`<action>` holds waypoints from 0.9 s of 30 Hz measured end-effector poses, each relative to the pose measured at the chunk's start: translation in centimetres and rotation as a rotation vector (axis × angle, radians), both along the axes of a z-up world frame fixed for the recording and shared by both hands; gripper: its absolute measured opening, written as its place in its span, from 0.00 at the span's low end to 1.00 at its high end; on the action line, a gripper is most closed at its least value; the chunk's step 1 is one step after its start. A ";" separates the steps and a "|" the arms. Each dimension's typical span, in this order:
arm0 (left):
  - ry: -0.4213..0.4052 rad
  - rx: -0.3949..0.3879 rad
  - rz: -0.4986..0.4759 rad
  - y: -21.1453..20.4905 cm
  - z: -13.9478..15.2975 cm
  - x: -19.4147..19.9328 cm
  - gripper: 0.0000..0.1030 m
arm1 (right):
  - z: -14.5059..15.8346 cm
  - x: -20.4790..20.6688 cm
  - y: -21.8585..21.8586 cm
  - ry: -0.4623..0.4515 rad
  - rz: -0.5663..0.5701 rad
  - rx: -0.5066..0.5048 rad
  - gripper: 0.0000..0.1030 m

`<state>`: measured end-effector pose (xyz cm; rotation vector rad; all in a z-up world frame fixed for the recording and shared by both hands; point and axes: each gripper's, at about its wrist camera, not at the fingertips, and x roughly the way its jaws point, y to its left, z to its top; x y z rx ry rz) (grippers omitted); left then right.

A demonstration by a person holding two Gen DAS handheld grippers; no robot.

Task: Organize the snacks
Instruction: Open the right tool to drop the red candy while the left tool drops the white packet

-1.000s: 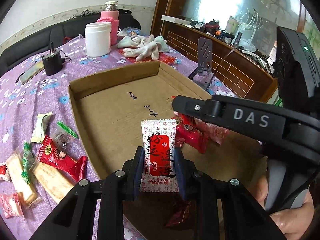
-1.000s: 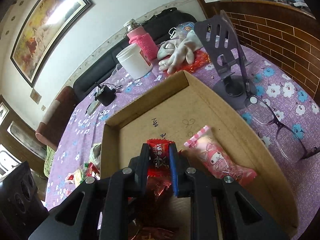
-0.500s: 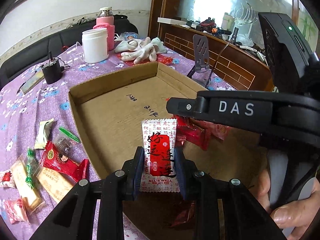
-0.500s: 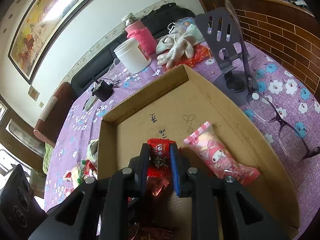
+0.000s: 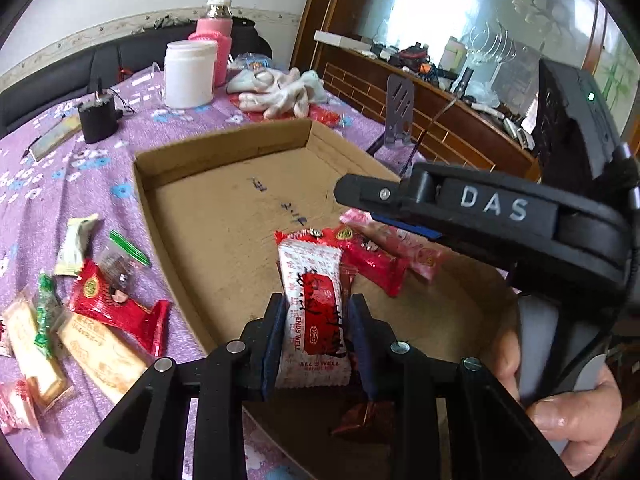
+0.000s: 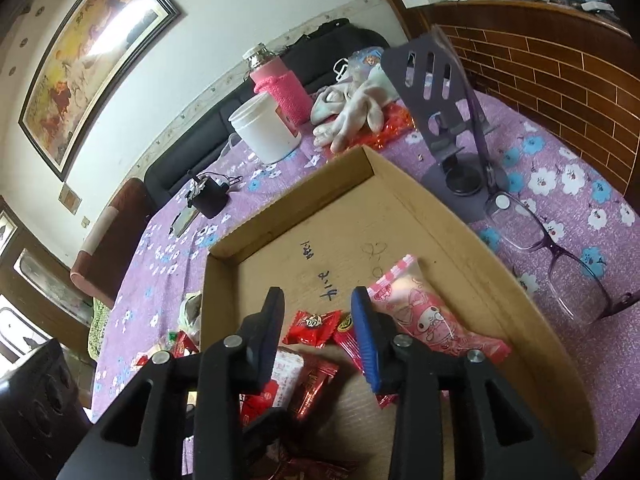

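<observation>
A: Snacks are being gathered into the cardboard tray (image 6: 472, 256), which is seen on the worktop (image 6: 560, 168) under a purple flowered cloth. What has changed?

B: A small red packet (image 6: 313, 326), pinched by the right gripper (image 6: 316, 336) a second ago, is now seen lying on the tray floor. Its jaws are opening, and nothing is pressed between the pads; one placement is judged finished.

A: And the left gripper (image 5: 316, 336)?

B: A white-and-red sachet (image 5: 316, 320) is held upright between its pads, above the tray's near edge, as it was a second ago. Its release is judged the next step.

A: What else is in the tray?

B: A pink cartoon pouch (image 6: 428, 320) is lying beside the red packet. More loose snacks (image 5: 92, 316) are left on the cloth outside the tray.

A: The room?

B: A white jar (image 5: 188, 74), gloves (image 5: 280, 94), a phone stand (image 6: 440, 92) and spectacles (image 6: 560, 248) are seen around the tray, and a framed painting (image 6: 88, 52) on the wall.
</observation>
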<state>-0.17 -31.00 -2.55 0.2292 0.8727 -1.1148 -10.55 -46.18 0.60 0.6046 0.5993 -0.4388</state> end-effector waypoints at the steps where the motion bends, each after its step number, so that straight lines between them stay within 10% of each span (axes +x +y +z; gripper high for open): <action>1: -0.007 -0.008 0.000 0.2 0.2 -0.1 0.32 | 0.1 0.0 0.1 -0.016 0.009 0.005 0.32; 27: 0.011 -0.057 0.072 3.4 2.9 0.6 0.37 | 1.2 -0.1 2.0 -0.084 0.048 -0.081 0.38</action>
